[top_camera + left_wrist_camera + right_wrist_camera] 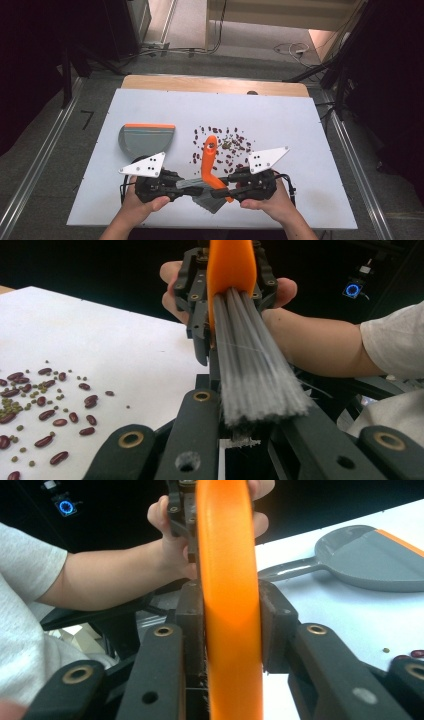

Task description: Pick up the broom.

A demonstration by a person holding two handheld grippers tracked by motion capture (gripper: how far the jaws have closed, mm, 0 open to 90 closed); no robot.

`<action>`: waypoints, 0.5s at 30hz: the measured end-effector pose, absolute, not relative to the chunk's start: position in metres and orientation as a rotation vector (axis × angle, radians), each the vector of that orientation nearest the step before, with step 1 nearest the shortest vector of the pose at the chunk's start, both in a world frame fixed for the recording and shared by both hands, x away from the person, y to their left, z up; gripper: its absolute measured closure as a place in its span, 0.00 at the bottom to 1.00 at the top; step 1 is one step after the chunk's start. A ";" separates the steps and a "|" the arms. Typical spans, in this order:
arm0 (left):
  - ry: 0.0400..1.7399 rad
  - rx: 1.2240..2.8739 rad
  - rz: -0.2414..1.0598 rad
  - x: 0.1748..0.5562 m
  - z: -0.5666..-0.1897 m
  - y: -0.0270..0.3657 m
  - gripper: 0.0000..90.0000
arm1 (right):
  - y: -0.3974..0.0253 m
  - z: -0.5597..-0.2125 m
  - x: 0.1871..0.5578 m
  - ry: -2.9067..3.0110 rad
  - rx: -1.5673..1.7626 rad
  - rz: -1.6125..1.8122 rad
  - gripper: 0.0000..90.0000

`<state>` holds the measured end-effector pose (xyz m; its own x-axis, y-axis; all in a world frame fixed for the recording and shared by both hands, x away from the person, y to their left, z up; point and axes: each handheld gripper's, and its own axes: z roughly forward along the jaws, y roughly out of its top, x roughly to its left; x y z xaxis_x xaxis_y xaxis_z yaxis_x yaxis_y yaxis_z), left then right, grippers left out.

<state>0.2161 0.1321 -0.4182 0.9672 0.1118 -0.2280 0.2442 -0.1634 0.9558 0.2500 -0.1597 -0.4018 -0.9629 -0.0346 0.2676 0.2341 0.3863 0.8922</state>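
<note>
An orange-handled brush (209, 155) with grey bristles (250, 365) is held between both grippers near the table's front edge. My right gripper (227, 184) is shut on the orange handle (230, 580), with a jaw pressed to each side. My left gripper (192, 185) faces it, and its jaws close around the fanned bristle tips. A grey dustpan (147, 137) with an orange lip lies flat on the white table, just left of centre. Red beans and small green ones (225, 145) are scattered around the handle's far end.
The white board (300, 125) rests on a wooden table with dark floor and metal rails around it. In the right gripper view the dustpan (370, 560) points its handle toward the left hand. Bare board lies to the right and far side of the beans.
</note>
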 end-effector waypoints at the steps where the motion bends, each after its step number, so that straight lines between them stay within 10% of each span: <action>1: 0.270 1.736 -0.114 0.216 -0.419 0.133 0.96 | -0.160 -0.402 0.250 -2.404 -0.177 -1.607 0.75; 8: 0.328 1.717 -0.126 0.220 -0.421 0.134 0.79 | -0.160 -0.399 0.249 -2.461 -0.222 -1.589 0.76; 10: 0.378 1.723 -0.098 0.221 -0.421 0.135 0.50 | -0.162 -0.399 0.251 -2.490 -0.285 -1.583 0.76; 15: 0.489 1.709 -0.045 0.226 -0.425 0.142 0.17 | -0.170 -0.400 0.257 -2.531 -0.378 -1.594 0.77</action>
<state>0.2257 0.1425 -0.4254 0.9080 0.2942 -0.2984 0.3434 -0.1142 0.9322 0.2573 -0.1701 -0.3996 -0.9607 0.1427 0.2379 0.2762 0.4117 0.8685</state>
